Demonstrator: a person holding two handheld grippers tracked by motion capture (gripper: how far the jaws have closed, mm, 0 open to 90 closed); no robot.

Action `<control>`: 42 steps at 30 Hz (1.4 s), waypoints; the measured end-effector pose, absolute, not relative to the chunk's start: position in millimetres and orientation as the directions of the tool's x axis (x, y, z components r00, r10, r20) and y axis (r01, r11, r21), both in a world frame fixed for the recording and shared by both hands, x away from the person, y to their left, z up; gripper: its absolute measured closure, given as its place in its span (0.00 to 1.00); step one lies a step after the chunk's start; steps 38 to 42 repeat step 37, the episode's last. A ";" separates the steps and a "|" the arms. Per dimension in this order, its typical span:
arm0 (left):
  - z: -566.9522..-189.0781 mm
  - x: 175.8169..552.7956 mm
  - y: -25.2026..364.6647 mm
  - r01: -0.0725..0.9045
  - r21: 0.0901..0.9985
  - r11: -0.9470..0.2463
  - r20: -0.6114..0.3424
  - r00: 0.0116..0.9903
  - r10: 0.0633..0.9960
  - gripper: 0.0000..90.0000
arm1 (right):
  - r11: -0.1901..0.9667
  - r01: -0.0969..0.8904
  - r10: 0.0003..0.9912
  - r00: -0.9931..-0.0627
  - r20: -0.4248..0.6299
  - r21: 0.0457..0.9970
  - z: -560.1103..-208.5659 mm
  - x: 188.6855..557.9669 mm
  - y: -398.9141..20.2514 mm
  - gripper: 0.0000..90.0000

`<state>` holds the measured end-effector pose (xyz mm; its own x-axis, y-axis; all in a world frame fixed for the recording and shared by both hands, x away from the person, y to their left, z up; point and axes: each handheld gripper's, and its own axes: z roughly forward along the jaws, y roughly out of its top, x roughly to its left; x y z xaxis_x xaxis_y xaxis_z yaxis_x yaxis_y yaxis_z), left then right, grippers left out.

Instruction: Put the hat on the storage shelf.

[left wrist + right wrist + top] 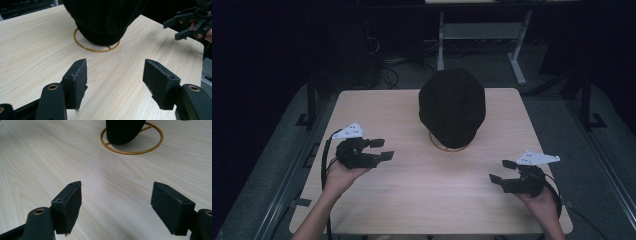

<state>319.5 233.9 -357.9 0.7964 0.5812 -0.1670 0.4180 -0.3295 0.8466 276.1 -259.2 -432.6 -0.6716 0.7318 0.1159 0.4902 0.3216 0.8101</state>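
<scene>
At about eight o'clock on the table (387, 210), the left gripper (384, 149) has its jaws apart, gripping nothing. The black hat (453, 106) sits on a gold wire stand (438, 144) toward twelve o'clock. At four o'clock, the right gripper (501, 171) is likewise spread and empty.

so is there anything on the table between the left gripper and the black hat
No, just bare table between the left gripper and the black hat on its gold ring stand, as the left gripper view shows.
</scene>
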 end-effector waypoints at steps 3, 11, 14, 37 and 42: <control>-361.0 316.3 237.3 0.420 0.851 -0.317 -0.169 0.788 0.591 0.39 | 0.331 0.487 0.729 -0.675 0.108 0.808 -432.3 275.2 -258.6 0.27; -369.5 306.6 247.7 0.422 0.850 -0.314 -0.155 0.772 0.616 0.39 | 0.328 0.489 0.732 -0.673 0.110 0.808 -432.1 274.3 -259.4 0.27; -373.0 303.5 250.4 0.425 0.849 -0.315 -0.155 0.769 0.620 0.39 | 0.325 0.488 0.732 -0.673 0.111 0.810 -432.1 274.1 -259.9 0.27; -408.6 283.0 259.8 0.434 0.842 -0.321 -0.136 0.746 0.652 0.38 | 0.296 0.501 0.733 -0.665 0.143 0.813 -437.5 269.0 -258.4 0.27; -408.6 283.0 259.8 0.434 0.842 -0.321 -0.136 0.746 0.652 0.38 | 0.296 0.501 0.733 -0.665 0.143 0.813 -437.5 269.0 -258.4 0.27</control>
